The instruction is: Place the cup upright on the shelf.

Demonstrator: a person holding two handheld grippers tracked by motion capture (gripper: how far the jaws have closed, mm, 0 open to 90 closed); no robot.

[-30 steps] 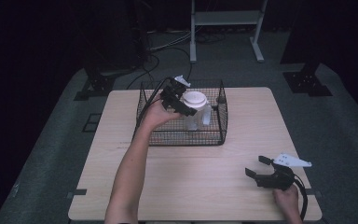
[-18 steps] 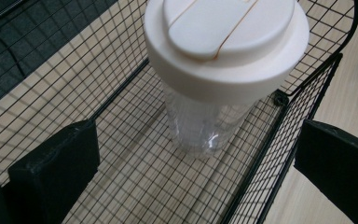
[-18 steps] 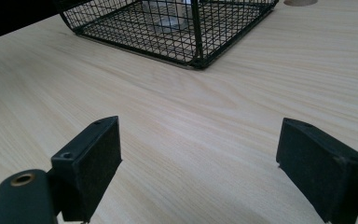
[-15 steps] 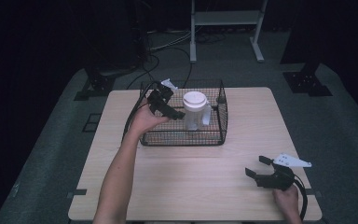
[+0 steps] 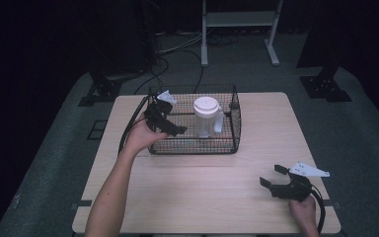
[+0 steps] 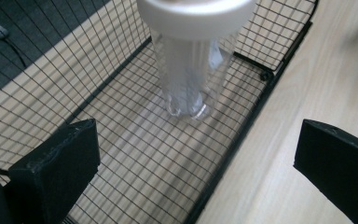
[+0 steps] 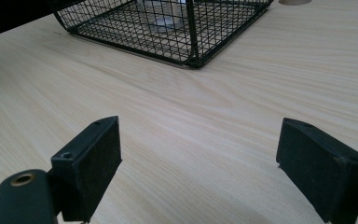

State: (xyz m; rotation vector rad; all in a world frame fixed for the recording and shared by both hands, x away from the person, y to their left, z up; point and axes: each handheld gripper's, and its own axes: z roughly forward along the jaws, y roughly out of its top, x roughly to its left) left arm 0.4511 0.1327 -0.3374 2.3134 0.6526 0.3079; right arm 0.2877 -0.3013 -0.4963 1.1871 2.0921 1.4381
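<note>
Your left gripper hung wide open, holding nothing, just beside the upright bottle inside the wire basket.

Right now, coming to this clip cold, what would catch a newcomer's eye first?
The clear bottle with a white lid stands upright inside the black wire basket at the far middle of the wooden table. The left gripper hangs over the basket's left part, jaws open and apart from the bottle. The right gripper sits open at the table's near right corner.
</note>
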